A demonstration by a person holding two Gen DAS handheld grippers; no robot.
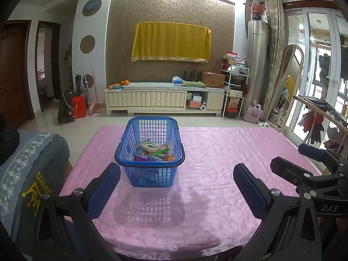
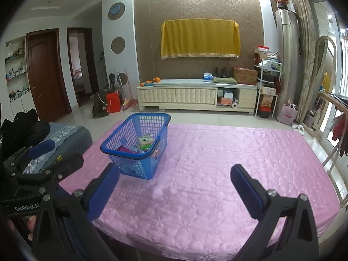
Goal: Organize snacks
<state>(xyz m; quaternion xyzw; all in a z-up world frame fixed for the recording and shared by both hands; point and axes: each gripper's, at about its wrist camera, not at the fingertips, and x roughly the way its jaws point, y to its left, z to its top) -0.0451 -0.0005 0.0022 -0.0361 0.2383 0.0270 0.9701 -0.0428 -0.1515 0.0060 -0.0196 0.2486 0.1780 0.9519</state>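
Note:
A blue plastic basket (image 1: 150, 152) stands on the pink quilted tablecloth (image 1: 217, 163), holding several snack packets (image 1: 153, 151). In the right wrist view the same basket (image 2: 136, 145) sits to the left with the snack packets (image 2: 143, 144) inside. My left gripper (image 1: 176, 192) is open just short of the basket, nothing between its blue pads. My right gripper (image 2: 174, 192) is open over bare cloth, to the right of the basket. Each gripper shows at the edge of the other's view: the right gripper (image 1: 304, 158) and the left gripper (image 2: 52, 152).
A chair with a grey-blue embroidered cover (image 1: 28, 174) stands at the table's left side. A wooden rack (image 1: 322, 113) with hanging clothes is off the right edge. Beyond the table's far edge are tiled floor and a low cream cabinet (image 1: 165, 97).

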